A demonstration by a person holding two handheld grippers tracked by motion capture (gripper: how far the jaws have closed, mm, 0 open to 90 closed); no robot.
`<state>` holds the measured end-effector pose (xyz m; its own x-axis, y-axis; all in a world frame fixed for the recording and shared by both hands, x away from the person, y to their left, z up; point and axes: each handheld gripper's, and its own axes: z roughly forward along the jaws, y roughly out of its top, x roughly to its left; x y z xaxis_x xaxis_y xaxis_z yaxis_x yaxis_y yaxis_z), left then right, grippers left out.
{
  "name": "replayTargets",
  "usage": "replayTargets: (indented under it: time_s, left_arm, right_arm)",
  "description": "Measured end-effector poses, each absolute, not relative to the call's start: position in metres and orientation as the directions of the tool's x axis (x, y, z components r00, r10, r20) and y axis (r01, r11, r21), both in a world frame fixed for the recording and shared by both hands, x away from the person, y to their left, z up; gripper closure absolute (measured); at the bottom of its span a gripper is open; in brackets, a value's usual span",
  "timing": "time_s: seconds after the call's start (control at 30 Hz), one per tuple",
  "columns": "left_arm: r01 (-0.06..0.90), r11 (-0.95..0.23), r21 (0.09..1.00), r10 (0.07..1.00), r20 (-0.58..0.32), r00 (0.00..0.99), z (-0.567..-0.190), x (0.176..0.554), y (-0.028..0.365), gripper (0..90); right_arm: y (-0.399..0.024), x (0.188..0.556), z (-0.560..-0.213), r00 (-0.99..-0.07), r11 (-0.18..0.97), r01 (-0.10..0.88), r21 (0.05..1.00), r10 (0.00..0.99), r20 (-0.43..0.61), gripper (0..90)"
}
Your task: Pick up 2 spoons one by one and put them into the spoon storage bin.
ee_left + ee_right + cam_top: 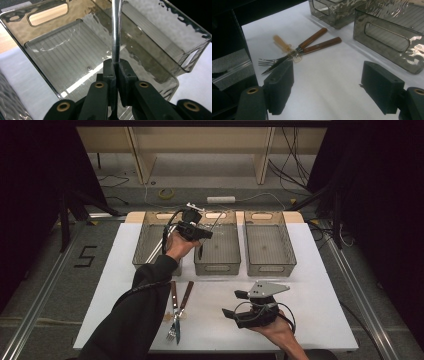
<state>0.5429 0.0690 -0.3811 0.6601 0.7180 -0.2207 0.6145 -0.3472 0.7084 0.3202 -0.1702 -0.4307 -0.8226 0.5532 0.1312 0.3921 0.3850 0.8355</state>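
Two hand-held tools work over a white surface (310, 285). Left tool (202, 234) is clamped on a slim metal utensil handle (116, 30), held above the middle smoky plastic bin (217, 262) — one of three side by side. Right tool (235, 303) rests near the front edge, jaws apart and empty. Wooden-handled fork (287, 57) and knife (294, 48) lie crossed nearby.

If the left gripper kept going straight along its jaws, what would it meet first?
Likely the ribbed floor of the middle bin. The left gripper, shut on a metal utensil, points down into it; the utensil's hidden tip would probably touch first.
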Motion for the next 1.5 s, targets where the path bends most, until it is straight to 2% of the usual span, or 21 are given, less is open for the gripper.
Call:
replayTargets:
  time_s: [0.87, 1.03, 1.23, 1.5]
  left_arm:
    - [0.646, -0.345, 0.681, 0.761, -0.199, 0.617, -0.400, 0.552, 0.061, 82.5]
    - [0.651, -0.314, 0.691, 0.778, -0.206, 0.594, -0.398, 0.553, 0.063, 72.7]
    - [0.652, -0.329, 0.683, 0.774, -0.200, 0.601, -0.389, 0.547, 0.069, 57.7]
    - [0.620, -0.399, 0.676, 0.723, -0.184, 0.666, -0.365, 0.519, 0.090, 39.4]
  right_arm:
    - [-0.171, 0.320, -0.432, -0.824, 0.384, 0.397, 0.834, 0.550, 0.140, 27.2]
    - [-0.171, 0.321, -0.432, -0.823, 0.385, 0.398, 0.833, 0.551, 0.139, 27.2]
    - [-0.171, 0.320, -0.432, -0.823, 0.382, 0.398, 0.834, 0.551, 0.140, 27.2]
    - [-0.171, 0.320, -0.432, -0.819, 0.382, 0.401, 0.833, 0.556, 0.139, 27.2]
